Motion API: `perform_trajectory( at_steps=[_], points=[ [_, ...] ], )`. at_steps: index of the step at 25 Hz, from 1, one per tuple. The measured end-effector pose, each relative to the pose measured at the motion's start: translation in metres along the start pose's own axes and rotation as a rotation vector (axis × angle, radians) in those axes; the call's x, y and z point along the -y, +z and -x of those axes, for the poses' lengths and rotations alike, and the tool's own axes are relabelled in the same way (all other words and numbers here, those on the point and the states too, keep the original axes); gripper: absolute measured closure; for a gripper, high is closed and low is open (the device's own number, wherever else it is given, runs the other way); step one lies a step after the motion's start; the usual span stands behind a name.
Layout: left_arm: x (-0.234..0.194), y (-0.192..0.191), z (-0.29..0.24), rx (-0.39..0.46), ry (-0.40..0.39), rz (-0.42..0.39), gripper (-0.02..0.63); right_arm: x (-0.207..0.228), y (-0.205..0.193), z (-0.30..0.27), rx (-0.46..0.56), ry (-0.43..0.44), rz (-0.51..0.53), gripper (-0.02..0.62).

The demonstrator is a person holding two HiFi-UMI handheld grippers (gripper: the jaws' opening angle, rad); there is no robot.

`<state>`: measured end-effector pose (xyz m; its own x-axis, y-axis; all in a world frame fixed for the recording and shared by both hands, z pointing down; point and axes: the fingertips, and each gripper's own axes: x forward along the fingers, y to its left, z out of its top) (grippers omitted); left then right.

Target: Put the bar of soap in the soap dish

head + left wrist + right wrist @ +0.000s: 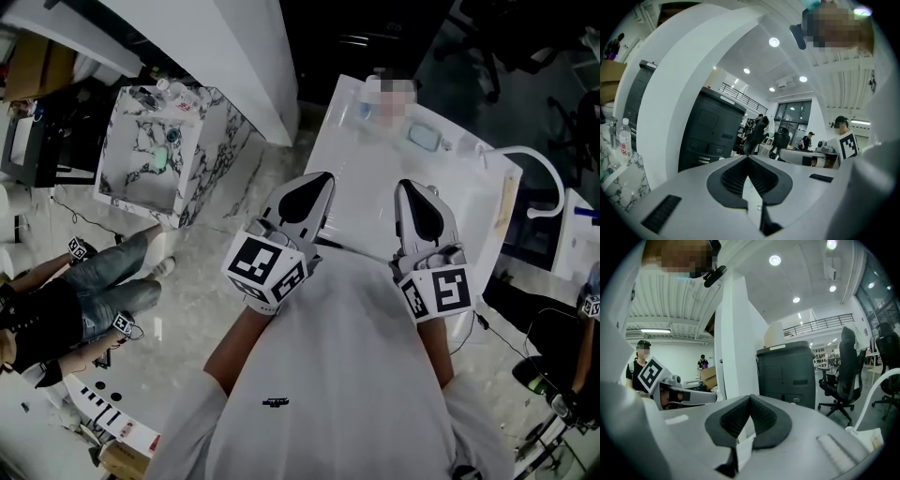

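- Head view: the person holds both tools out in front of the chest, pointing nearly level toward a white table [375,202]. The left gripper [323,178] and the right gripper [406,186] are side by side but apart, and both hang short of the tabletop without touching it.
- Head view: a small pale-teal, round-cornered item [427,138] lies on the far part of the table. I take it for the soap dish, but it is too small to tell whether a bar lies in it, and no separate bar can be made out.
- Head view: a marble-patterned cabinet [141,183] with bottles and small teal things on top stands well off to the left.
- Left gripper view: the left gripper [748,158] has its ribbed pads together at the tips, with nothing between them. Beyond it are a white pillar, a dark grey cabinet [710,133] and a water bottle [624,138].
- Right gripper view: the right gripper [750,397] is also closed and empty. An office chair [848,373] stands past it.
- Judgement: this fits either a bar waiting to be fetched or one already in the dish with the tools drawn back.
- Doing it well: the sound thing in either case is to bring the head over the teal item and settle which it is. Meanwhile, keep both tools clear of the table edge.
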<state>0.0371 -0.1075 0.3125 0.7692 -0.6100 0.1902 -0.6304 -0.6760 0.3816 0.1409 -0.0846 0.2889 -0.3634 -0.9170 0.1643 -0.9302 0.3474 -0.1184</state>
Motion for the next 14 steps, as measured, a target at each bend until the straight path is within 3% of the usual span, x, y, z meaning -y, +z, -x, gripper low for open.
perform_trajectory(
  at_steps=[14],
  points=[
    [0.0,0.0016,0.003,0.004,0.008,-0.004,0.604,-0.0037,0.0015,0.0003,0.005,0.008,0.008,0.584]
  ],
)
